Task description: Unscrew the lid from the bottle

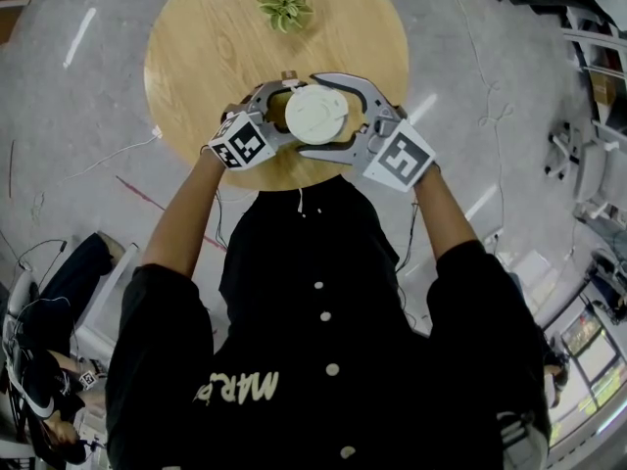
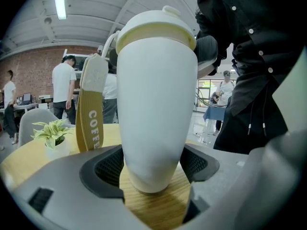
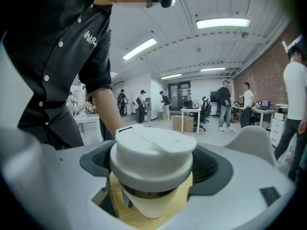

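A white bottle (image 2: 156, 114) stands upright on the round wooden table (image 1: 196, 57), near its front edge. It has a yellow band under a white lid (image 1: 315, 114) and a yellow strap (image 2: 91, 114) hanging at its side. My left gripper (image 2: 153, 169) is shut on the bottle's lower body, with a pad on each side. My right gripper (image 3: 156, 171) is shut on the lid (image 3: 153, 152); a dark ring shows just under the lid. In the head view the left gripper (image 1: 292, 114) comes in from the left and the right gripper (image 1: 323, 116) from the right.
A small potted plant (image 1: 284, 8) sits at the table's far side, also in the left gripper view as the plant (image 2: 52, 133). Several people, desks and chairs stand in the room behind. Cables lie on the floor around the table.
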